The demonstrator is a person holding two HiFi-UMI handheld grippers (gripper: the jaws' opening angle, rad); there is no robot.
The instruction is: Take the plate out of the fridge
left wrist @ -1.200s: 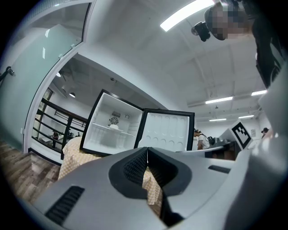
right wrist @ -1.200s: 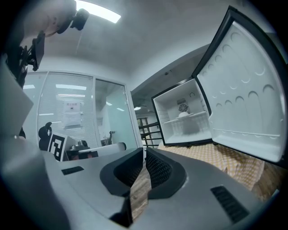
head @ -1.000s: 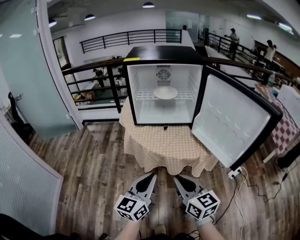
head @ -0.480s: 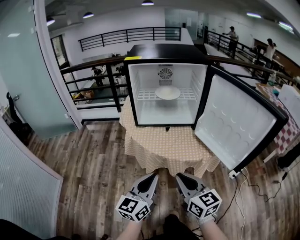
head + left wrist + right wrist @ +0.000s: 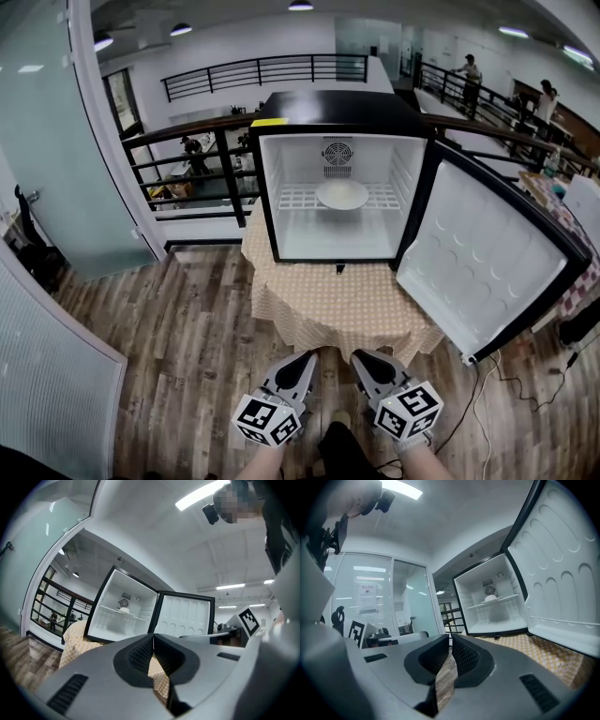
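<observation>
A white plate (image 5: 342,194) lies on the wire shelf inside the small black fridge (image 5: 328,106), whose door (image 5: 487,258) hangs open to the right. The fridge stands on a table with a checked cloth (image 5: 328,300). Both grippers are held low, well short of the table. My left gripper (image 5: 307,357) has its jaws closed together with nothing between them. My right gripper (image 5: 357,357) is likewise shut and empty. The plate (image 5: 123,611) shows small in the left gripper view, and the same plate (image 5: 491,598) appears on the shelf in the right gripper view.
A glass partition (image 5: 56,141) stands at the left. A black railing (image 5: 202,141) runs behind the fridge. A white power strip with cable (image 5: 467,358) lies on the wooden floor at the right. A table with a red checked cloth (image 5: 577,248) is at the far right. People stand far back.
The whole view has shifted slightly: the fridge and table appear a little closer and further right. Both grippers stay low and shut.
</observation>
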